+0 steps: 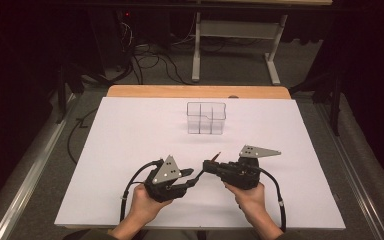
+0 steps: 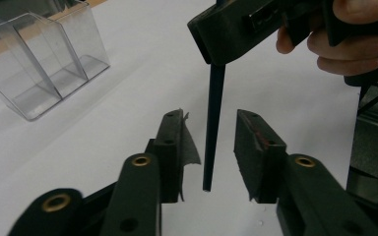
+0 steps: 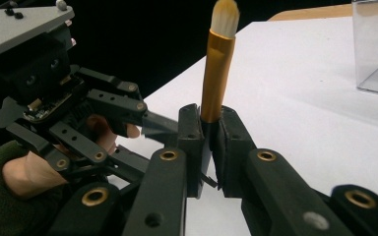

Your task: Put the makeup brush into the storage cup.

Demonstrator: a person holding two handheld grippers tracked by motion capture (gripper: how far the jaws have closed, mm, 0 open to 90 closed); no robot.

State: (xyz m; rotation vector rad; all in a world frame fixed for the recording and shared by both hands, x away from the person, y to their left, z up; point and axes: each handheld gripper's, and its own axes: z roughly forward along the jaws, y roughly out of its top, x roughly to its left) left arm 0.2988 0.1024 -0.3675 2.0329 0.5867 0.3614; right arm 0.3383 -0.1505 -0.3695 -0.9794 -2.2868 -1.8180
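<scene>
A makeup brush (image 3: 217, 73) with a dark thin handle (image 2: 213, 123), gold ferrule and pale bristles is clamped in my right gripper (image 3: 207, 142), which is shut on it just below the ferrule. In the high view the brush tip (image 1: 217, 155) pokes up beyond the right gripper (image 1: 207, 165) near the table's front middle. My left gripper (image 2: 210, 147) is open. Its two pads stand on either side of the handle's lower end with a gap on each side. The two grippers meet nose to nose, the left gripper (image 1: 196, 176) just left of the right one.
A clear plastic organizer (image 1: 206, 118) with several compartments stands farther back at the table's middle, also seen in the left gripper view (image 2: 39, 64). White sheet (image 1: 130, 140) covers the table. A wooden edge (image 1: 195, 91) runs along the far side.
</scene>
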